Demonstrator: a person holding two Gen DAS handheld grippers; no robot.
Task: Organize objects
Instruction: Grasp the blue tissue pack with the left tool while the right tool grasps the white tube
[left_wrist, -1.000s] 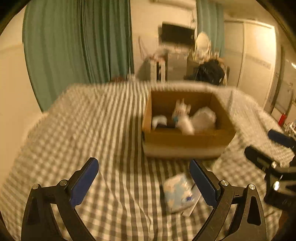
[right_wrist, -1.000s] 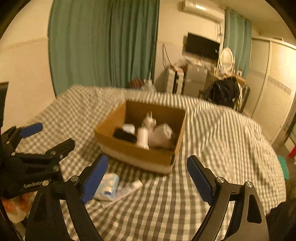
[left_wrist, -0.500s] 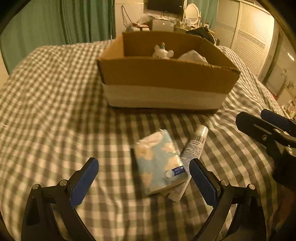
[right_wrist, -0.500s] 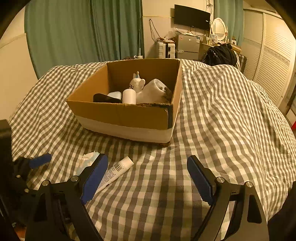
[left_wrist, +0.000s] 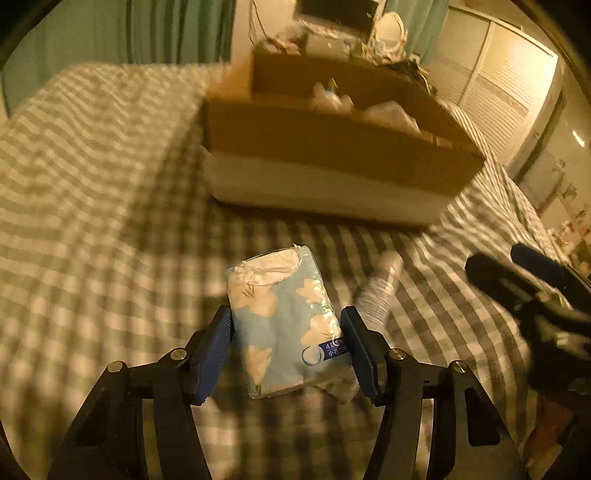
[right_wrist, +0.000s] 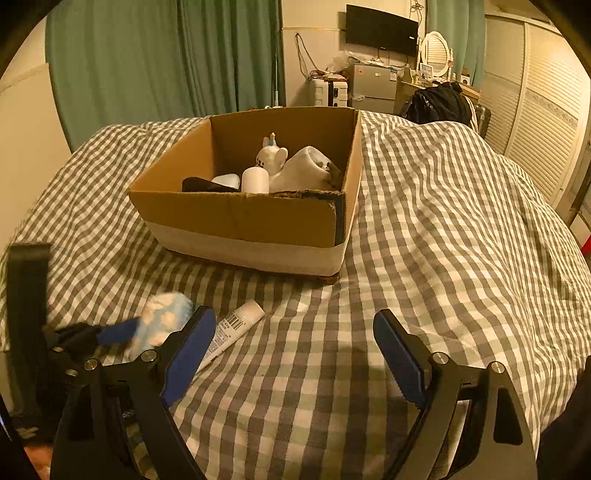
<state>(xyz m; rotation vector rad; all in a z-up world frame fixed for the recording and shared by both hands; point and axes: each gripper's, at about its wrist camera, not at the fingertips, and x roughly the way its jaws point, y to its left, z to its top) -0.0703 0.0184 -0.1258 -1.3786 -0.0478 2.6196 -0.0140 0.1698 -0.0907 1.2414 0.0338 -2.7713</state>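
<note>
Left gripper (left_wrist: 286, 347) clamped on tissue pack (left_wrist: 282, 321); lift clear of tube (right_wrist: 232, 328), carry over cardboard box (right_wrist: 243, 218) wall; right gripper (right_wrist: 293, 350) wide, empty

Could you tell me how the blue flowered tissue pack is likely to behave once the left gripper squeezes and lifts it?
The tissue pack looks soft in a thin plastic wrap, so it will probably dent between the left gripper's pads rather than resist. It seems light for its bulk. The glossy wrap may slip; the opened top could shed a sheet.
</note>
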